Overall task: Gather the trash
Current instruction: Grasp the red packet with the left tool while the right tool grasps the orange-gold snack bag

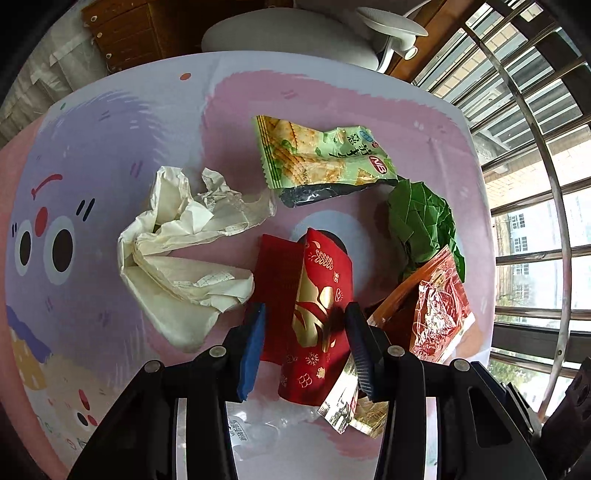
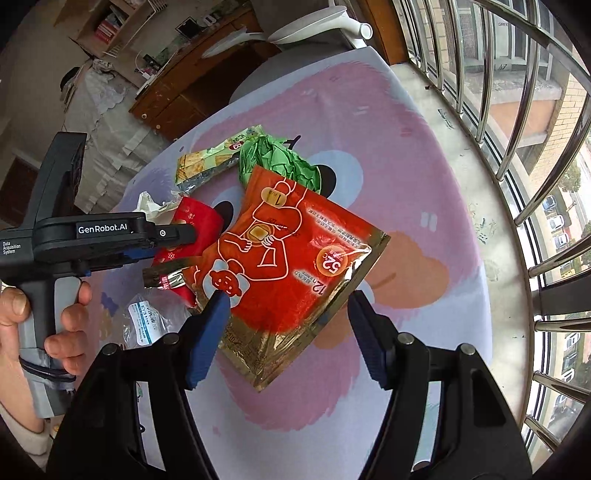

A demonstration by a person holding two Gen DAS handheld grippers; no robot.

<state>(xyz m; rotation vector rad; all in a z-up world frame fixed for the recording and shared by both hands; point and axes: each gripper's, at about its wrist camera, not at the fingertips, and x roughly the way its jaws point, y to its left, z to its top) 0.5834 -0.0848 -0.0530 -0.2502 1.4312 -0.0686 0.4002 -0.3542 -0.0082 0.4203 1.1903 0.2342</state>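
Note:
Trash lies piled on a cartoon-print tablecloth [image 1: 92, 184]. My left gripper [image 1: 304, 332] is open, its blue pads on either side of a red and gold envelope [image 1: 321, 295] that stands between them. My right gripper [image 2: 288, 310] is also open, its fingers straddling the near corner of an orange-red foil packet [image 2: 288, 258], which also shows at the right in the left wrist view as the foil packet [image 1: 436, 314]. Around them lie crumpled white paper [image 1: 184, 251], a green cracker wrapper [image 1: 314, 155] and crumpled green paper [image 1: 421, 218].
A clear plastic wrapper [image 1: 255, 432] and a small gold wrapper [image 1: 347, 402] lie under the left gripper. A hand [image 2: 66, 321] holds the left gripper's handle. Window bars [image 2: 535, 184] run along the right; a white chair [image 1: 288, 33] stands beyond the table's far edge.

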